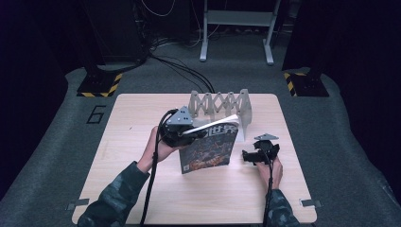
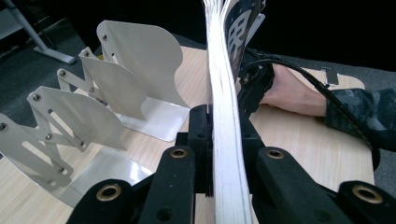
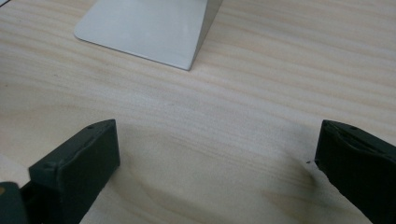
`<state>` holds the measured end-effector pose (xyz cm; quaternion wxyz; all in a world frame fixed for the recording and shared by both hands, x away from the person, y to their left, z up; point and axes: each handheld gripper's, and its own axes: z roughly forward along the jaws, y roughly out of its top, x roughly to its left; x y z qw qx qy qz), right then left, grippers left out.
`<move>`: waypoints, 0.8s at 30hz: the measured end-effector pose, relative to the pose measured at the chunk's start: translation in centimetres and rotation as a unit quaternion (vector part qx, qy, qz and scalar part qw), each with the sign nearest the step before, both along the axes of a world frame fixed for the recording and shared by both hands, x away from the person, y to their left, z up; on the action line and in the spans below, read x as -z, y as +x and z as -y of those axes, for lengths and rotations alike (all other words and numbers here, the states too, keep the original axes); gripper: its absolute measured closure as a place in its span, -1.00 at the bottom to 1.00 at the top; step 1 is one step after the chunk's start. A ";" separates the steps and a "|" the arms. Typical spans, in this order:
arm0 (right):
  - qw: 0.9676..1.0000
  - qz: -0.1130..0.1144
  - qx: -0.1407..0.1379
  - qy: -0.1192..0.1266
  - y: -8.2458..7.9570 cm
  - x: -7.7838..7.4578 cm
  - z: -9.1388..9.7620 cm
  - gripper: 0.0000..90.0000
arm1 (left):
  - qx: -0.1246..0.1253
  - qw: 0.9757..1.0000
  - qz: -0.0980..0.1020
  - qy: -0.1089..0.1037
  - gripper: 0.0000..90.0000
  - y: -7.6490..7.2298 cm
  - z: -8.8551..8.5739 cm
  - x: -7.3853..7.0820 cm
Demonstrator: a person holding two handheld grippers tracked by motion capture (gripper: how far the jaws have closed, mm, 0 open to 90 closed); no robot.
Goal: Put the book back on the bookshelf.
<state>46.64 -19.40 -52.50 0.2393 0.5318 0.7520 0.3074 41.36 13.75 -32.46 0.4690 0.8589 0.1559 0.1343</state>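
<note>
Dark floor and cables are seen beyond a pale wooden table [image 1: 142, 189]. At its middle, a magazine [image 1: 210, 151] is held upright, clamped at its page edge by the left gripper [image 2: 219, 140], just before a folding metal rack [image 1: 220, 104]. Beside it, the right gripper [image 3: 215, 158] is kept spread wide over bare wood

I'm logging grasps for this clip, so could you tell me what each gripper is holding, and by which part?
The left gripper is shut on the magazine, clamping its page edges at an upper corner. The right gripper is open above the table, holding nothing.
</note>
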 end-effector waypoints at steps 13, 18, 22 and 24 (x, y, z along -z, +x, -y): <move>1.000 0.004 -0.003 0.013 0.2 0.3 0.3 -0.98 | -0.005 1.000 0.010 0.004 0.82 -0.5 0.4 -0.9; 1.000 0.003 -0.004 0.014 0.2 0.3 0.3 -0.97 | -0.008 1.000 0.016 0.001 0.82 -0.6 0.1 -1.3; 1.000 0.002 -0.003 0.016 0.2 0.3 0.2 -0.97 | -0.014 1.000 0.017 0.005 0.82 -0.6 -0.2 -1.4; 1.000 0.003 -0.003 0.016 0.2 0.3 0.3 -0.96 | -0.018 1.000 0.020 0.002 0.82 -0.6 -0.3 -1.5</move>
